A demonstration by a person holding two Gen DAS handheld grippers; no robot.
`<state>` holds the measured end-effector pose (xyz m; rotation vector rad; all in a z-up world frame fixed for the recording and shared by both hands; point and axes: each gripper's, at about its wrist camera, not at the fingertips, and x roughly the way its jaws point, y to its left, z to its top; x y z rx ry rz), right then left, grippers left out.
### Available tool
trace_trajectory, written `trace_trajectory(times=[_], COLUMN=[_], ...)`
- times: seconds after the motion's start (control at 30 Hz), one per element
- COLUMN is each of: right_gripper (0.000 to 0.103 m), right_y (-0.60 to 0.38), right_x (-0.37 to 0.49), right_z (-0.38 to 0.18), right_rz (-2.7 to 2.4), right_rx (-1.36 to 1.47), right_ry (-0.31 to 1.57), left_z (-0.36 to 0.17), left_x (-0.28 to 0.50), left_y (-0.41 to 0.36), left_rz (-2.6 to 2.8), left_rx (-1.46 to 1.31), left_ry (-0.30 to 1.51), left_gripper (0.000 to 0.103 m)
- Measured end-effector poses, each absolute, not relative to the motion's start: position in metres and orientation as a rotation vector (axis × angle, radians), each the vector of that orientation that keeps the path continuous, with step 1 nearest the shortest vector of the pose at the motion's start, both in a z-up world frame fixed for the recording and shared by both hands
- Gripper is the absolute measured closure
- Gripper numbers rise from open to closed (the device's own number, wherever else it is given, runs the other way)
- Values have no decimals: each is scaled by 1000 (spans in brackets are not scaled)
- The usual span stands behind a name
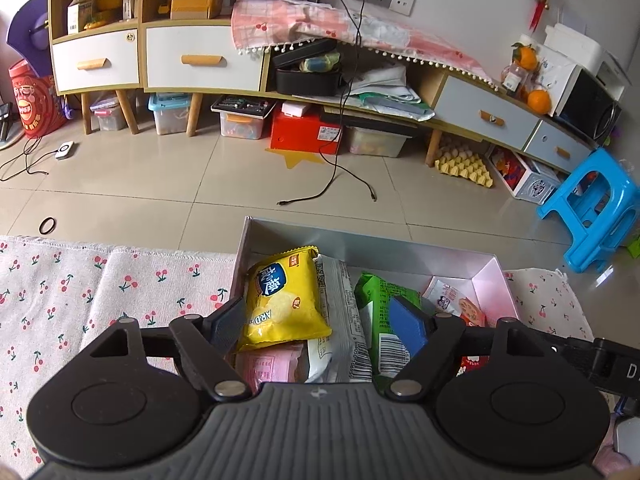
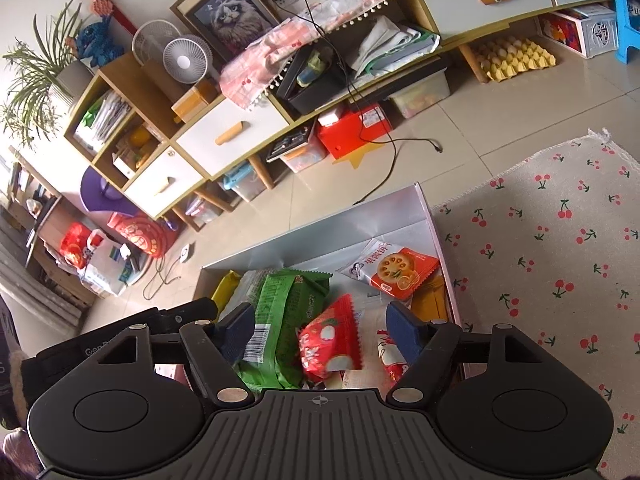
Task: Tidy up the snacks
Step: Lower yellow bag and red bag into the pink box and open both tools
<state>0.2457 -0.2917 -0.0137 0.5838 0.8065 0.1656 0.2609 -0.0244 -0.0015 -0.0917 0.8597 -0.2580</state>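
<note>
Two grippers hang over one open box (image 1: 360, 240) of snacks on a cherry-print cloth (image 1: 80, 280). The left gripper (image 1: 320, 322) has its fingers apart with nothing clamped; the yellow chip bag (image 1: 280, 300) and a white packet (image 1: 340, 300) lie between them, a green packet (image 1: 374, 292) by the right finger, and the box's left wall runs just beside the left finger. The right gripper (image 2: 322, 330) also stands open and empty, a red packet (image 2: 330, 338) between its fingers, the green packet at its left finger. Bare cloth lies beyond the right finger, past the box's right wall.
</note>
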Motion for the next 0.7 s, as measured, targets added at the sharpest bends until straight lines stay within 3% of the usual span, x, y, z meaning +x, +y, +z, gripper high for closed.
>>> trace_trajectory(times=[0.7], right_gripper=[21], right_y=[-280], right_x=[179], right_z=[23], right_rz=[110], right_rx=[420], right_ry=[843], left_z=[12], left_x=[196], left_y=[-17], left_rz=[-272], left_rx=[-32], left_ry=[864], left_gripper=[13])
